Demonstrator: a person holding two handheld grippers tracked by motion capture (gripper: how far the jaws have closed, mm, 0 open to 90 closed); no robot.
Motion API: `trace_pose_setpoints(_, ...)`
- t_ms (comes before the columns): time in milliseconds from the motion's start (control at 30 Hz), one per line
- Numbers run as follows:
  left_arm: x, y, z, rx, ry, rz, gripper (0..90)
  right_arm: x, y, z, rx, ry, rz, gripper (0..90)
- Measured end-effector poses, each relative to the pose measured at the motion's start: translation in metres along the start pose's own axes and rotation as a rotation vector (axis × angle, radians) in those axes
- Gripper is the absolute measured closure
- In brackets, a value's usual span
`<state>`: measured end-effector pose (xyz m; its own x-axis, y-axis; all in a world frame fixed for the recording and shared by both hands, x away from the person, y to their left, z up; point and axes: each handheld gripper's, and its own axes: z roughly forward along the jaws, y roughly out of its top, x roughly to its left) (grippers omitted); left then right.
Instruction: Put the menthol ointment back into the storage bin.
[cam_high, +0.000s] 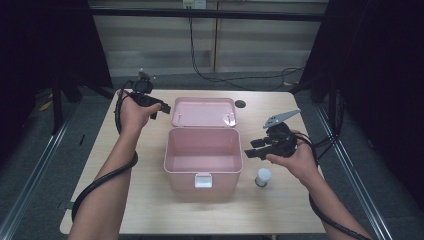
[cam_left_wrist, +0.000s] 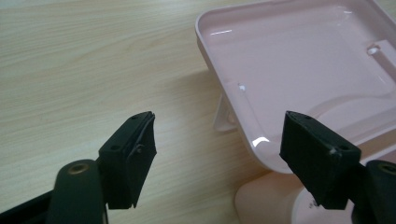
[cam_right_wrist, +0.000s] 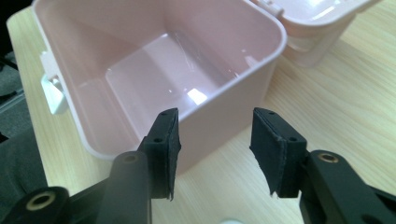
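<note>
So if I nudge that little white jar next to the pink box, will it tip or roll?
The jar stands upright on the table and looks squat, so a low nudge would probably slide it. It seems small and light, so a high push might tip it, and on its round side it could roll.

Light wood-grain table (cam_high: 125, 200). Resting on it: an open pink box (cam_high: 203, 161) at centre, its lid (cam_high: 203, 112) folded back flat behind it; a small white-capped jar (cam_high: 263, 176) just right of the box; a dark round disc (cam_high: 240, 104) near the far edge.
</note>
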<state>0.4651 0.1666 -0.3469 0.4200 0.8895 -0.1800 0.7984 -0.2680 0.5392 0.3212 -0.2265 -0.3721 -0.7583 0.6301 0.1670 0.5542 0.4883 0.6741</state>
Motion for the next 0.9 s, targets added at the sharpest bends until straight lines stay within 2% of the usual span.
trace_pose_setpoints(167, 0.006, -0.01, -0.001, -0.006, -0.005, 0.003, 23.9, -0.005, -0.007, -0.003, 0.027, -0.019, 0.007, 49.5)
trace_pose_setpoints(367, 0.015, -0.022, 0.0, -0.015, -0.014, -0.012, 23.6, -0.012, -0.017, -0.003, 0.048, -0.024, 0.017, 46.0)
trace_pose_setpoints(767, 0.021, -0.05, -0.001, -0.042, -0.043, 0.025, 21.1, -0.014, -0.031, -0.002, 0.104, -0.03, 0.025, 40.7)
trace_pose_setpoints(900, 0.025, -0.062, 0.002, -0.049, -0.039, 0.027, 21.1, -0.013, -0.033, -0.002, 0.115, -0.03, 0.017, 40.4)
